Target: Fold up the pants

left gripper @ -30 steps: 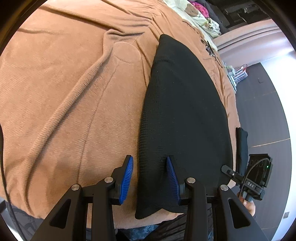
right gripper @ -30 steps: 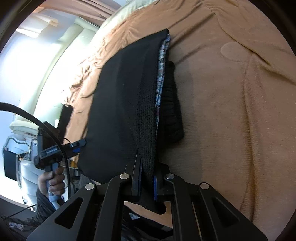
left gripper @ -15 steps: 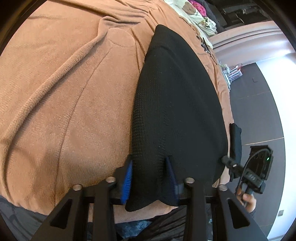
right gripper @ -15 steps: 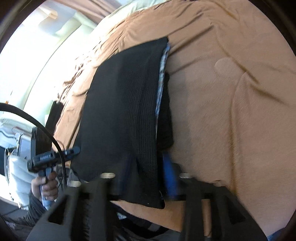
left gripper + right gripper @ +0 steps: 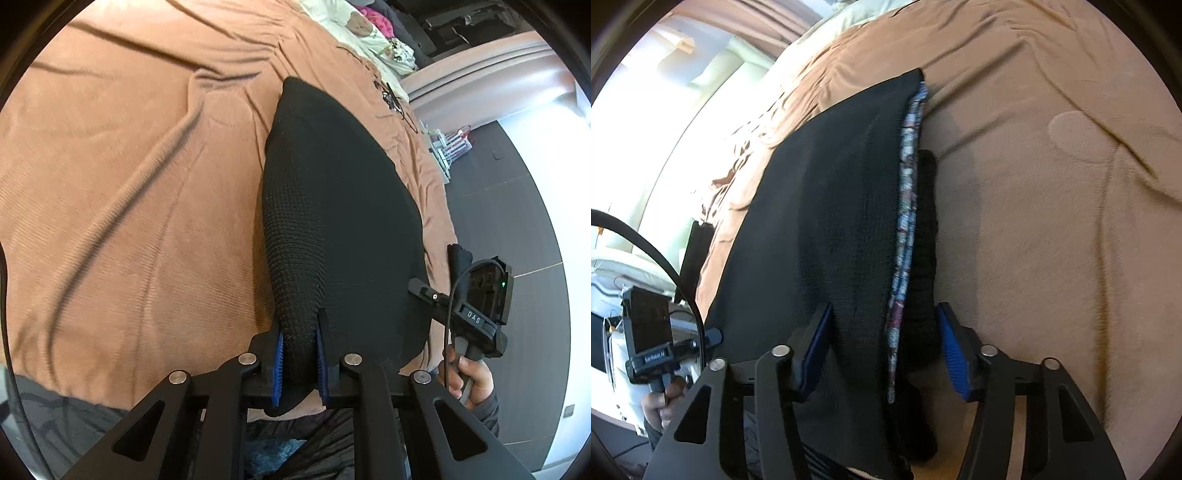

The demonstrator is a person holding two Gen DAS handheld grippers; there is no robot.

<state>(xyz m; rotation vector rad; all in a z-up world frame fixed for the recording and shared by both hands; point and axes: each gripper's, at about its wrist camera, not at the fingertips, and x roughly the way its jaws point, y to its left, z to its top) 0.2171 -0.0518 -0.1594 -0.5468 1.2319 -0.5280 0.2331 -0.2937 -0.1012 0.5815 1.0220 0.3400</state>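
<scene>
One pants (image 5: 340, 221), two tongs (image 5: 300, 356) (image 5: 882, 350), one blanket (image 5: 129, 184).

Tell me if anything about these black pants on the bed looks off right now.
Mostly tidy, but the fold is uneven: in the right wrist view a patterned lining strip peeks out along the edge of the black pants, so the layers aren't flush. The left gripper pinches the near corner into a ridge; the right gripper stands open around its edge.

The pants (image 5: 343, 229) are black with a waffle-knit texture; along their right edge a lining (image 5: 907, 206) shows a blue, white and purplish print. The blanket (image 5: 129, 192) beneath is plain tan-brown. Both grippers are black with blue ribbed pads (image 5: 955, 354). Far off lies cream bedding (image 5: 373, 40) with a brown motif.
</scene>
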